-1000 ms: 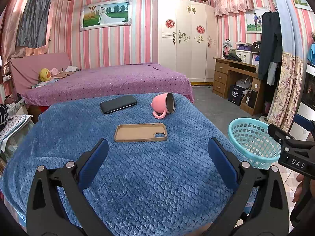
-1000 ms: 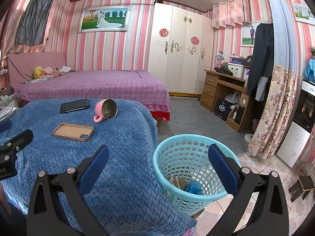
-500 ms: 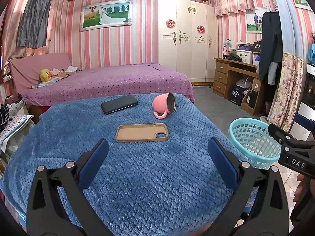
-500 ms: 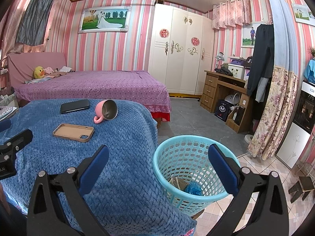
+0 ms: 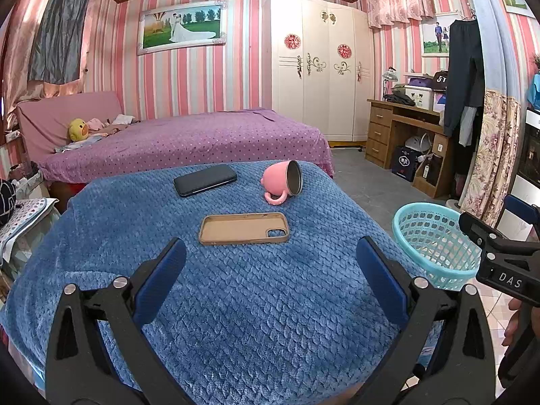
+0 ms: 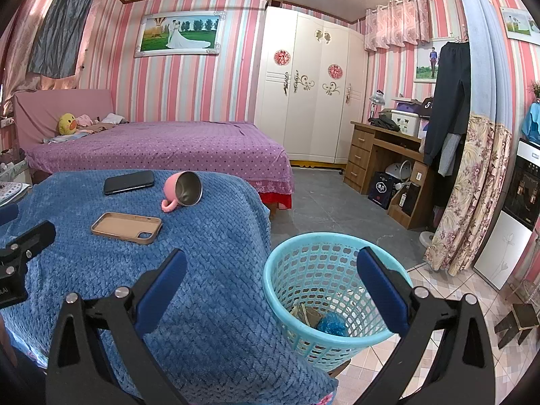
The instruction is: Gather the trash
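Note:
A light blue plastic basket (image 6: 320,270) stands on the floor by the table's right edge, with a crumpled blue piece (image 6: 332,324) and some brown scraps (image 6: 305,314) inside. It also shows in the left wrist view (image 5: 435,236). My right gripper (image 6: 270,280) is open and empty, above the basket's near rim. My left gripper (image 5: 270,270) is open and empty over the blue blanket-covered table (image 5: 236,303). On the table lie a tan phone case (image 5: 243,228), a black phone (image 5: 205,180) and a tipped pink mug (image 5: 283,181).
A purple bed (image 5: 189,141) stands behind the table. A white wardrobe (image 5: 317,67) and a wooden desk (image 5: 405,128) line the far right. A flowered curtain (image 6: 472,185) and a small stool (image 6: 519,317) are at the right.
Both views have shifted only slightly; the left gripper has drifted a little left and back. Both grippers stay open and empty.

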Demonstrator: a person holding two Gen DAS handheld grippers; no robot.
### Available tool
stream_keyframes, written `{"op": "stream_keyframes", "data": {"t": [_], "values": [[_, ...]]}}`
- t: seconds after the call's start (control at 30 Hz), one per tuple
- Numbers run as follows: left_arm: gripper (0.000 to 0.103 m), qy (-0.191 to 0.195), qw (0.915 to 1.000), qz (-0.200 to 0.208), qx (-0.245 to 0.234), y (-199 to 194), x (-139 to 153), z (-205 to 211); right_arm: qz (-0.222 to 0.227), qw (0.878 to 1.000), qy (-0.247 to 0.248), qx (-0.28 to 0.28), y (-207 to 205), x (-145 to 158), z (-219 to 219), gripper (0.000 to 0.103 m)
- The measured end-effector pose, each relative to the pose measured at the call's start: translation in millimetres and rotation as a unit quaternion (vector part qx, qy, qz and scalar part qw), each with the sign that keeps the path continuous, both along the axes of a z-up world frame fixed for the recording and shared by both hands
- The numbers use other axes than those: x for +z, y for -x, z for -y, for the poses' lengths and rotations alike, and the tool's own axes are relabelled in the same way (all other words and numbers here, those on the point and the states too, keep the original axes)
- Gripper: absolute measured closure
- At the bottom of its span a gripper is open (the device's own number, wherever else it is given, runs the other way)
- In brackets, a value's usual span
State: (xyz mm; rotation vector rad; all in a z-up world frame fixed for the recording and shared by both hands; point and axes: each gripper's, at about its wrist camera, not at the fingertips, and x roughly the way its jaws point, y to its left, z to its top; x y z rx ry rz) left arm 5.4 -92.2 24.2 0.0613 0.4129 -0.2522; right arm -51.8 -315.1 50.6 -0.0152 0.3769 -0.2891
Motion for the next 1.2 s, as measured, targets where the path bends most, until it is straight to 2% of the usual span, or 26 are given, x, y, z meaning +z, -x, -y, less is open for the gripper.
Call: {"op": "stream_keyframes", "data": {"t": [1.2], "values": [[0.005,0.0,1.0,-0.003,-0.001,2.4,-3.5,4.7,-0.002,1.0,0.0,-0.001,-0.8,-4.0,-1.1,0.005]]}}
